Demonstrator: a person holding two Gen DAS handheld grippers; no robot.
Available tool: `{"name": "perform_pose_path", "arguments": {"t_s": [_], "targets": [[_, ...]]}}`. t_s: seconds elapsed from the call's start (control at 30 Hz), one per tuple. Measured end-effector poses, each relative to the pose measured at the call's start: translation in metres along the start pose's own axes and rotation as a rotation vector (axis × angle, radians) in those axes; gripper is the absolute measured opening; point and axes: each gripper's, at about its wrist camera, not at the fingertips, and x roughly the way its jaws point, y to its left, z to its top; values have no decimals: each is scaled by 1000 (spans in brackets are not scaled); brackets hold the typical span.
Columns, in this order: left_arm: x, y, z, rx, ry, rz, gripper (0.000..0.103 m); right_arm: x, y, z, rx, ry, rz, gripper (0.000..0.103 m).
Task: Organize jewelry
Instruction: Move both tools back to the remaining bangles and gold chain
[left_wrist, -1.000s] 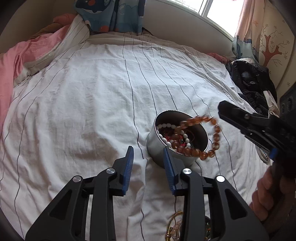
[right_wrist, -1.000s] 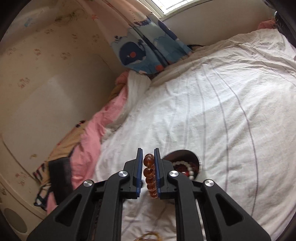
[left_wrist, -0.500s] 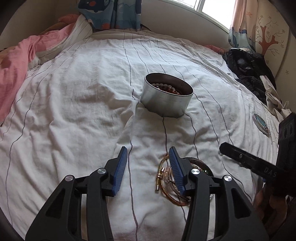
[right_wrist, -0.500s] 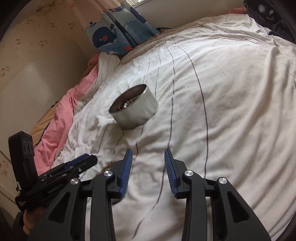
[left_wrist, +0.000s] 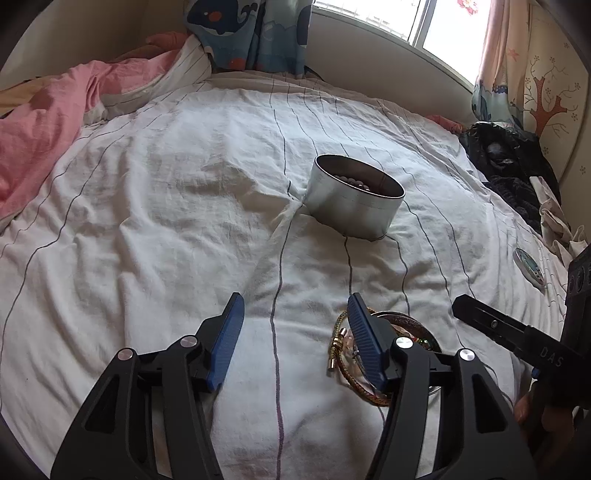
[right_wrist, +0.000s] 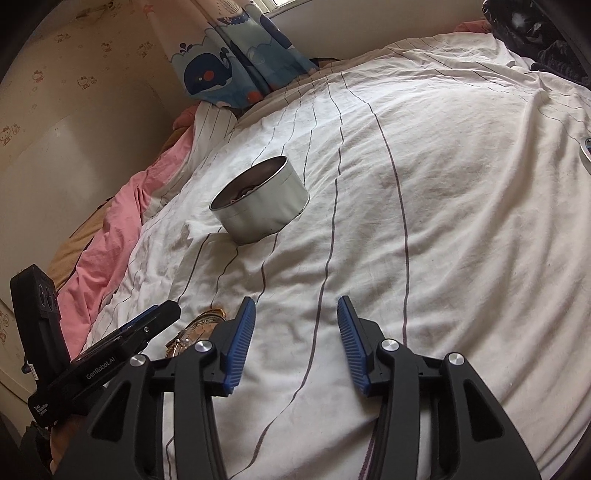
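Bracelets (left_wrist: 354, 369) heaped on the bed (left_wrist: 184, 221), tucked under the left tool's (left_wrist: 295, 332) right finger, at about four o'clock from its gap. Left tool nearer than right tool (right_wrist: 295, 332); both just opened, nothing between pads. Farther off at one o'clock, metal tin (left_wrist: 354, 201) holding beads. Right view hides most of the heap behind a finger, shows only a gold edge.

"GenRobot.AI" runs in white along the black arm of the left gripper (right_wrist: 122, 332), near left in the right wrist view, with smaller unreadable lettering lower down. "DAS" stands on the right gripper (left_wrist: 509, 328), near right in the left wrist view.
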Motion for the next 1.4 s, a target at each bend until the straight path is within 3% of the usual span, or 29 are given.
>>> {"name": "perform_pose_path", "arguments": {"t_s": [0.47,0.67,0.77,0.9,1.1,1.4], "targets": [[-2,4,-2,-26,-10,3,60,-2,4,-4,-29,5,-2,48],[-3,5,-1,-33,-12,-1,60,-2,7,-6,-42,6,7,54],[-9,17,0,-102,-25,-22,61,-8,14,-7,-66,-20,5,64],[-13,36,4,-201,-34,-20,61,-16,27,-12,-128,-43,22,75],[-14,38,9,-190,-42,38,62,-14,56,-19,-276,-27,44,85],[-14,37,11,-188,-46,46,65,16,90,-26,-476,95,-17,86]]}}
